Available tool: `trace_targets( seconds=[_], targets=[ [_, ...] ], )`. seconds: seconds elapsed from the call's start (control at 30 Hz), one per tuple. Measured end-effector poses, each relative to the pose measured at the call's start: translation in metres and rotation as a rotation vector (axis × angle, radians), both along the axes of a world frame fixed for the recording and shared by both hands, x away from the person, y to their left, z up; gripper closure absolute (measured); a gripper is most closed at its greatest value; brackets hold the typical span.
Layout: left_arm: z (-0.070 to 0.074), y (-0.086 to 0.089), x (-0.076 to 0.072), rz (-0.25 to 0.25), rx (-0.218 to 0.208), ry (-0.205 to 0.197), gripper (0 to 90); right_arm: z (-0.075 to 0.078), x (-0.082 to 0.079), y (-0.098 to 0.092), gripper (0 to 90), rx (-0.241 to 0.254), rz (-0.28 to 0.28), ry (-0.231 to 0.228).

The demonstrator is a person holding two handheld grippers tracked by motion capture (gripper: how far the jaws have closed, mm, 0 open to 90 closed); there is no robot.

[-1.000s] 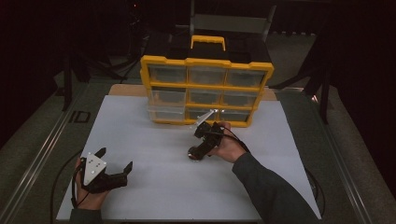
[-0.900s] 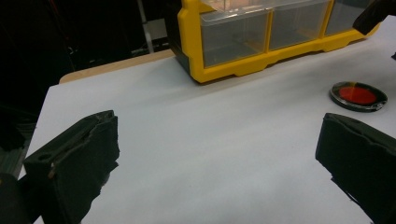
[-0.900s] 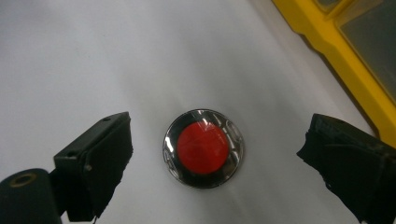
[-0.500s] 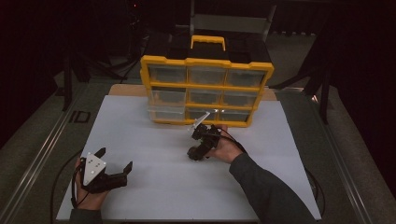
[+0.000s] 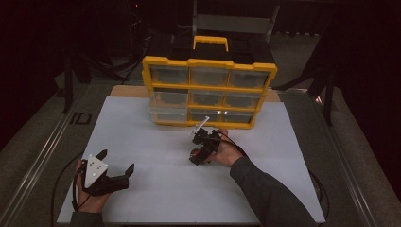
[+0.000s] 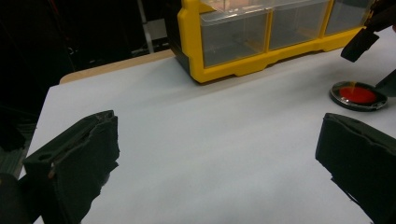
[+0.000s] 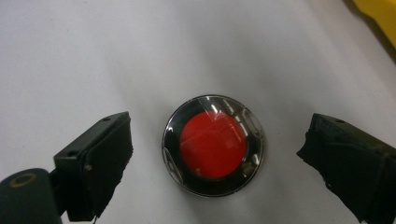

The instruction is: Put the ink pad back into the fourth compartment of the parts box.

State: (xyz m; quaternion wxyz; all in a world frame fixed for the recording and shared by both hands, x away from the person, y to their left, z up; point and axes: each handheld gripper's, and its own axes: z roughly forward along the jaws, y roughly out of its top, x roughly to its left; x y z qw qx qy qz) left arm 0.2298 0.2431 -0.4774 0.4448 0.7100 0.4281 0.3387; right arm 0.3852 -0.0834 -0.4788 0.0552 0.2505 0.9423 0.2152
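The right tool [image 7: 215,154] hangs spread over the red disc [image 7: 213,144]; the disc is flat, so closing too high could skid it across the tabletop [image 5: 156,142].

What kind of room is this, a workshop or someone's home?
Probably a workshop or lab bench: a yellow parts organizer with clear drawers stands on a white work table, metal rails and stands sit in the dark surroundings, and the person holds gripper tools.
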Motion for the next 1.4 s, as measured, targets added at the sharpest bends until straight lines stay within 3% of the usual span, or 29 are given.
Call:
trace_targets(
  seconds=[0.5, 0.9, 1.4],
  targets=[
    [0.000, 0.000, 0.000, 0.000, 0.001, 0.000, 0.3, -0.017, 0.002, 0.004, 7.9, -0.042, -0.027, 0.036],
    [0.000, 0.000, 0.000, 0.001, 0.001, -0.001, 0.3, -0.026, 0.005, 0.004, 8.5, -0.046, -0.058, 0.059],
    [0.000, -0.001, 0.000, 0.000, 0.004, 0.000, 0.3, -0.025, 0.002, 0.004, 18.6, -0.053, -0.045, 0.040]
  ],
)
